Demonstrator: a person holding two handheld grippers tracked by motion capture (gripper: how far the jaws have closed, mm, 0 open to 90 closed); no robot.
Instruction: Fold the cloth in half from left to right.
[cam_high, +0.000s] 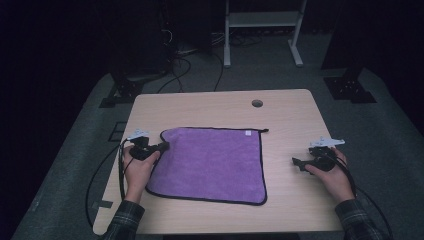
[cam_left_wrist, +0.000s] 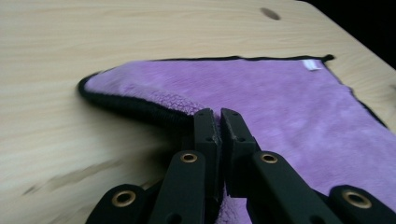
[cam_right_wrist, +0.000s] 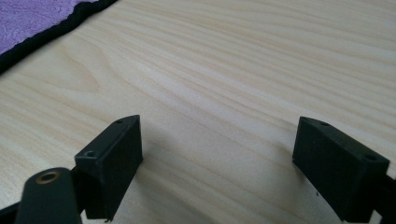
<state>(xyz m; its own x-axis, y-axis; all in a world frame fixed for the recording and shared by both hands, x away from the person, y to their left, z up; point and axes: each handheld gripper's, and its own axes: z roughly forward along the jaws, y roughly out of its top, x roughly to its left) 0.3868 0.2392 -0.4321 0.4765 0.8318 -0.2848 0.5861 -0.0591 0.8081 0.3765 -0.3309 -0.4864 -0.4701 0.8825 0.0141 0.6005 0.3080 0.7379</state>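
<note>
In the high view, a purple cloth (cam_high: 210, 165) is lying spread over the middle of a pale wooden table (cam_high: 280, 107), its black-edged far left corner lifted slightly off the wood. The left gripper (cam_high: 162, 146) is sitting at the cloth's ten o'clock corner, its jaws pinching that corner, with the left hand (cam_high: 137, 167) wrapped around its body. The right gripper (cam_high: 296, 162) is resting at three o'clock of the cloth, well apart from it, in the right hand (cam_high: 336, 179). In the left gripper view, the two black jaws are pressing together on the cloth's edge (cam_left_wrist: 140, 108), which is curling up off the table toward eleven o'clock; the rest of the cloth is stretching away toward one o'clock, a small white label (cam_left_wrist: 312, 64) showing near its far corner. In the right gripper view, the jaws are standing wide apart over bare wood with nothing between them, and the cloth's hem (cam_right_wrist: 42, 35) is showing at ten o'clock.
</note>
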